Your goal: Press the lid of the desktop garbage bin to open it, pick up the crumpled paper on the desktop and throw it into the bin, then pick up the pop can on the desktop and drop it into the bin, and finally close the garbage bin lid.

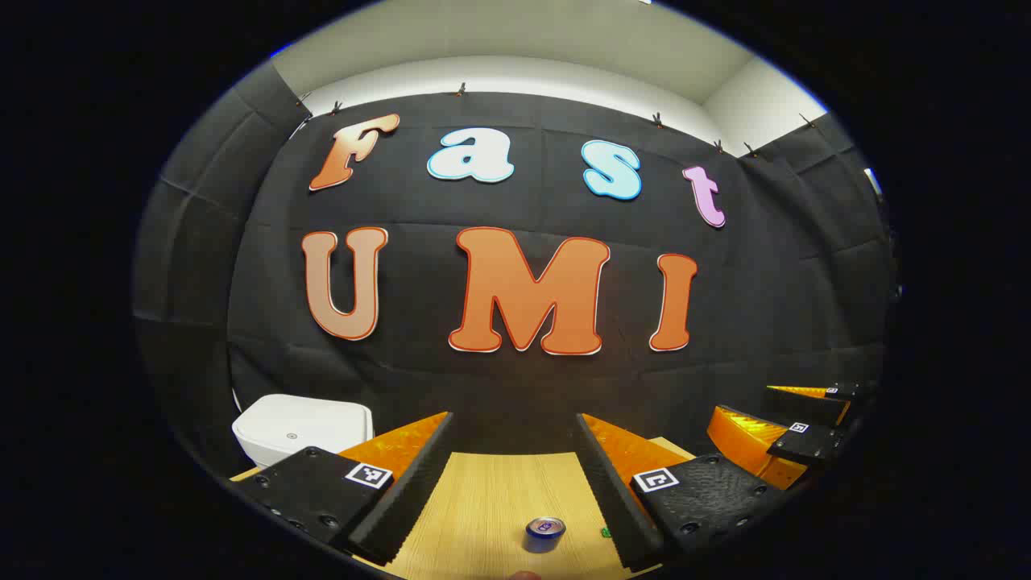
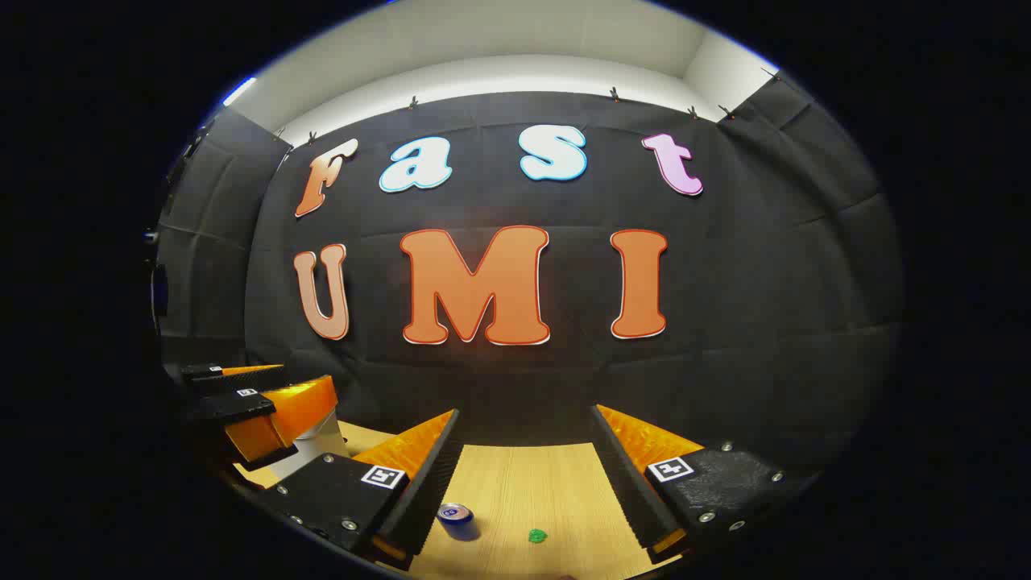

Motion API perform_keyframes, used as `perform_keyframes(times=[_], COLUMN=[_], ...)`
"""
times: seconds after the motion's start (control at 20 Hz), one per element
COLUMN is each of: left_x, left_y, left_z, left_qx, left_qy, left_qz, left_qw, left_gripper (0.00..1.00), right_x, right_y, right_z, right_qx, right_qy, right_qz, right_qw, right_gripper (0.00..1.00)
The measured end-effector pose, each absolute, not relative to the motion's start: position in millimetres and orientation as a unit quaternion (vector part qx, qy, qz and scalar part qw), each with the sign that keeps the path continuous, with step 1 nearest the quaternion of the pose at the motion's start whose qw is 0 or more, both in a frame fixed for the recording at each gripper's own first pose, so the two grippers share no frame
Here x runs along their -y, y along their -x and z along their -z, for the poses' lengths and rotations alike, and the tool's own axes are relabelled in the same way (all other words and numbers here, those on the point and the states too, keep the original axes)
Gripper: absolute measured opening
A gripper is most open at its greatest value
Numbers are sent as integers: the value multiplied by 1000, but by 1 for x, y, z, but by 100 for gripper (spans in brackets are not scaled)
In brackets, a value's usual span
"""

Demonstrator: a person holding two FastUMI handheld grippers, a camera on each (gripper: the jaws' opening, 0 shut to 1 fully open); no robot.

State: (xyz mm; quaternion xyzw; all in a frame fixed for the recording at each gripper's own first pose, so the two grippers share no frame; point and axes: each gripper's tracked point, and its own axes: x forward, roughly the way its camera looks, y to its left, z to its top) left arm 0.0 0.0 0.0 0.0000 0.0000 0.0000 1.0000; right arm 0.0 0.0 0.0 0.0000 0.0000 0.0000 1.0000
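The white desktop bin point(image 1: 302, 427) stands at the back left of the wooden table point(image 1: 491, 499) with its lid down. A blue pop can point(image 1: 545, 533) stands upright near the front, below the gap of my left gripper point(image 1: 514, 427), which is open and holds nothing. A small green crumpled paper point(image 2: 537, 535) lies just right of the can point(image 2: 457, 519). Both sit low between the fingers of my open, empty right gripper point(image 2: 525, 419). Both grippers hang above the table, side by side. The right gripper point(image 1: 765, 409) shows at the right edge of the left gripper view.
The black cloth wall closes off the table's far side, a short way beyond both grippers. In the right gripper view, the left gripper point(image 2: 310, 385) hides most of the bin point(image 2: 320, 436).
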Motion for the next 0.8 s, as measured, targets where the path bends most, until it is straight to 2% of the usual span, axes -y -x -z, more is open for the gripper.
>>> perform_keyframes(times=[0.1, 0.45, 0.5, 0.55, 0.8], left_x=[-3, -7, -6, -5, 1], left_y=[0, -1, -1, 0, -2], left_z=[-3, 2, 2, 4, 8], left_qx=[4, 5, 5, 5, -1], left_qy=[0, -7, -10, -11, -15], left_qz=[-5, -25, -26, -26, -23], left_qw=[1000, 1000, 1000, 1000, 1000], left_gripper=[93, 93, 89, 93, 93], right_x=[-3, -3, -2, -2, 0], right_y=[-1, -8, -9, -9, -12], right_z=[4, 9, 10, 11, 13], right_qx=[-7, -18, -21, -22, -24], right_qy=[-3, 3, 4, 3, 2], right_qz=[-4, -1, 1, -2, 0], right_qw=[1000, 1000, 1000, 1000, 1000], right_gripper=[93, 93, 93, 93, 94])
